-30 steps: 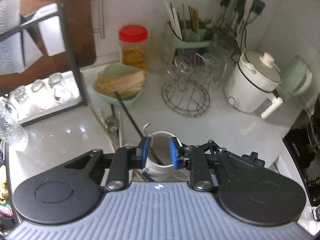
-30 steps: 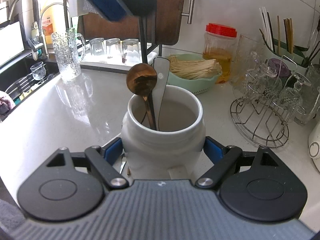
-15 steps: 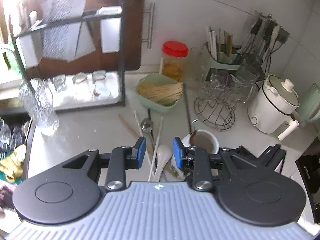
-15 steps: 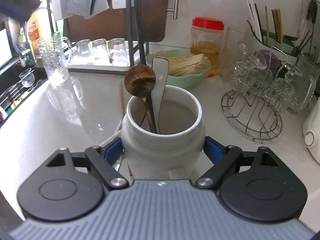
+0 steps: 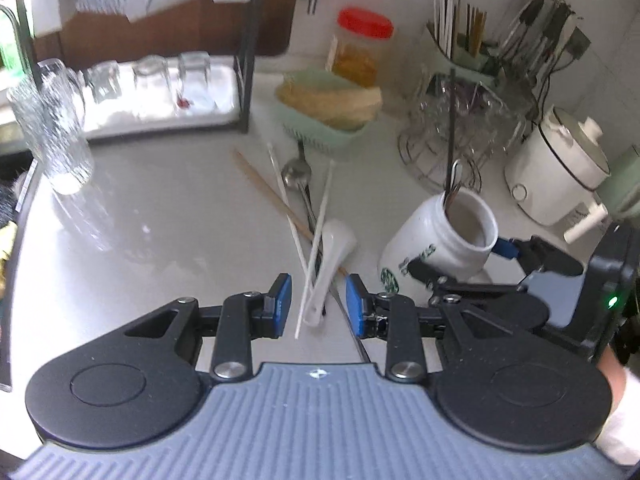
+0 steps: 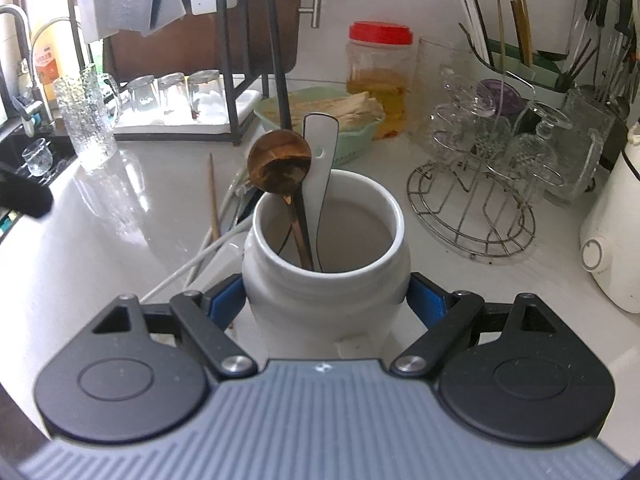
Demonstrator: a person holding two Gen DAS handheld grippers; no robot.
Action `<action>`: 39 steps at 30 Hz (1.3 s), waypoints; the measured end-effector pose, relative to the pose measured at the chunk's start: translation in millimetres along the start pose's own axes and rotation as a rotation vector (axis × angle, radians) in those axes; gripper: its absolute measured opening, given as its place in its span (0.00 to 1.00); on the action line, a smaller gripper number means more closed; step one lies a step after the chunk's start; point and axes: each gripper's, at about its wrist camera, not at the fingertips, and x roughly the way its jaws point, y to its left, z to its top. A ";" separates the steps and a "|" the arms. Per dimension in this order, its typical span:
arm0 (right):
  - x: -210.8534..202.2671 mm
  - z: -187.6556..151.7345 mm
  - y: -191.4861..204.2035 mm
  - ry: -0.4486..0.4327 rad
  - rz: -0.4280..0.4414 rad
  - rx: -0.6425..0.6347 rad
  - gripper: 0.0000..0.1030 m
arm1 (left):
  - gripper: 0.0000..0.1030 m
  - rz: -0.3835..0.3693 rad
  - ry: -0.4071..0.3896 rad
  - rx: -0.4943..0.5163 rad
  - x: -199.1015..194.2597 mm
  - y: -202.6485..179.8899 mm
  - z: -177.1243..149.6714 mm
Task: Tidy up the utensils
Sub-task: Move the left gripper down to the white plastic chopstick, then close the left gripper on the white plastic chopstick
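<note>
White ceramic jar (image 6: 326,268) stands on the grey counter (image 5: 160,220), pinched at both sides by the right gripper (image 6: 326,302); it holds a brass spoon (image 6: 280,162) and a white spoon (image 6: 318,148). Left gripper (image 5: 316,306) hovers with fingers spread over loose chopsticks (image 5: 316,240) and a white ceramic spoon (image 5: 330,258), gripping nothing.

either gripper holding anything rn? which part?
Right gripper clamps the white jar by its lower body. Left gripper holds nothing.

Left gripper (image 5: 316,306) fingers apart — right gripper (image 6: 326,300) fingers clamped.
</note>
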 end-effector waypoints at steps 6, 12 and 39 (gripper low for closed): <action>-4.6 -4.7 -6.9 0.003 -0.028 0.020 0.86 | 0.33 -0.030 0.041 0.026 32.6 5.1 -5.2; -7.5 -7.1 -9.6 0.013 -0.045 0.038 0.86 | 0.33 -0.017 0.080 0.063 70.0 12.1 -3.5; -7.4 -6.8 -5.4 0.013 -0.074 0.053 0.86 | 0.05 -0.022 0.183 0.067 106.4 20.4 -25.5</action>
